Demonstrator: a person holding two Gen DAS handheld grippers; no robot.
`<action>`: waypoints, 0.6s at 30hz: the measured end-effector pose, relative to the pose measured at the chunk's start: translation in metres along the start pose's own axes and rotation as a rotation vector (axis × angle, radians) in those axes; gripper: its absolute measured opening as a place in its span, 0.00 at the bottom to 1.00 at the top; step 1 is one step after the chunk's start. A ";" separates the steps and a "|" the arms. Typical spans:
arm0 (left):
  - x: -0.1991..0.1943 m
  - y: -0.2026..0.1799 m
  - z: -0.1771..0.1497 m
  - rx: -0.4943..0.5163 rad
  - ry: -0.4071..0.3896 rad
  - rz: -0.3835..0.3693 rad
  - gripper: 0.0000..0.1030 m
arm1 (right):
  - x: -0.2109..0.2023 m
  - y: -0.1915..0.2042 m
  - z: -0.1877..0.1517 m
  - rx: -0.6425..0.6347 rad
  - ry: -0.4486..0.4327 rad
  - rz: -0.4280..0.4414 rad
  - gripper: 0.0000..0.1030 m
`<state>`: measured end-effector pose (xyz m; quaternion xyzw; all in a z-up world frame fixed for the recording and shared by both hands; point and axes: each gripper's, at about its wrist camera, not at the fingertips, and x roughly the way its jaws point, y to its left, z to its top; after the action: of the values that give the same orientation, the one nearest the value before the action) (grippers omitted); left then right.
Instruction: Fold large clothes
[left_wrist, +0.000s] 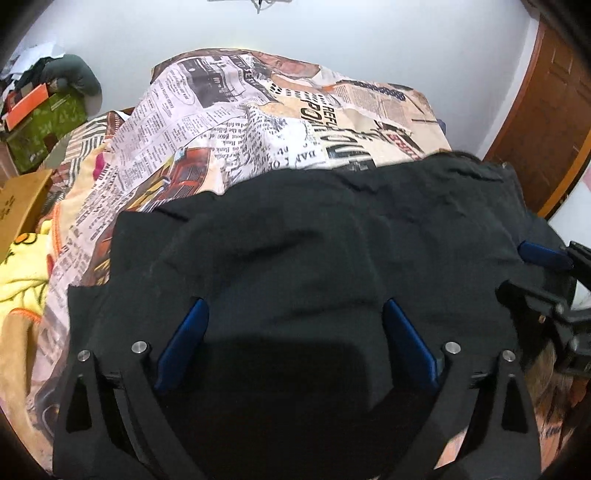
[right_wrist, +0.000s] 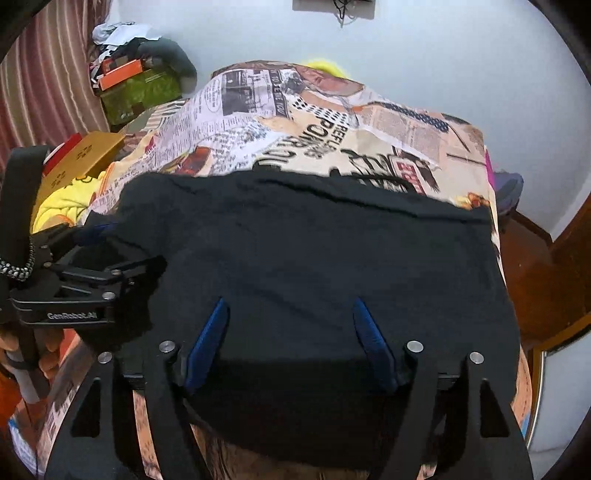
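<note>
- At about 9 o'clock in my left view, a yellow blanket (left_wrist: 20, 273) lies bunched at the side of the bed, with a brown box (left_wrist: 18, 206) just above it.
- Up at 10 o'clock there is a green box (left_wrist: 48, 125) with an orange box (left_wrist: 27, 101) on top of it.
- A bed sheet (left_wrist: 236, 122) with newspaper print covers the bed and runs up toward 12 o'clock, where it meets the pale wall (left_wrist: 332, 44).
- The black garment (left_wrist: 314, 236) lies spread flat on that sheet. It fills the middle and the bottom of both my views.
- My left gripper (left_wrist: 293, 343) hovers over the near part of the garment, at 6 o'clock. Its blue fingers (left_wrist: 184, 343) are spread wide and nothing is between them.
- In my right view, my left gripper sits at 9 o'clock, by the left edge of the garment.
- My right gripper (right_wrist: 291, 343) is over the near edge of the garment, at 6 o'clock. Its blue fingers (right_wrist: 207, 343) are spread apart too, and they hold nothing.
- In my left view, my right gripper pokes in at 3 o'clock, at the right edge of the cloth.
- A brown wooden door (left_wrist: 546, 122) stands at about 2 o'clock in my left view.
- A striped curtain (right_wrist: 44, 85) hangs at 10 o'clock in my right view.
</note>
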<state>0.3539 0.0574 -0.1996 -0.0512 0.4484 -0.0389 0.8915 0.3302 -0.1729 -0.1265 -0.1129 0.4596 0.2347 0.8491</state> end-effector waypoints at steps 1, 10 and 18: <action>-0.005 -0.001 -0.005 0.008 0.003 0.011 0.93 | -0.003 -0.003 -0.002 0.011 0.000 0.002 0.66; -0.041 0.015 -0.042 -0.018 0.020 0.059 0.93 | -0.035 -0.002 -0.021 -0.016 -0.003 -0.056 0.67; -0.082 0.064 -0.067 -0.165 -0.032 0.166 0.93 | -0.059 0.004 -0.026 -0.024 -0.013 -0.043 0.67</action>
<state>0.2526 0.1267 -0.1819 -0.0878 0.4384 0.0729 0.8915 0.2814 -0.1975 -0.0913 -0.1314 0.4488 0.2223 0.8555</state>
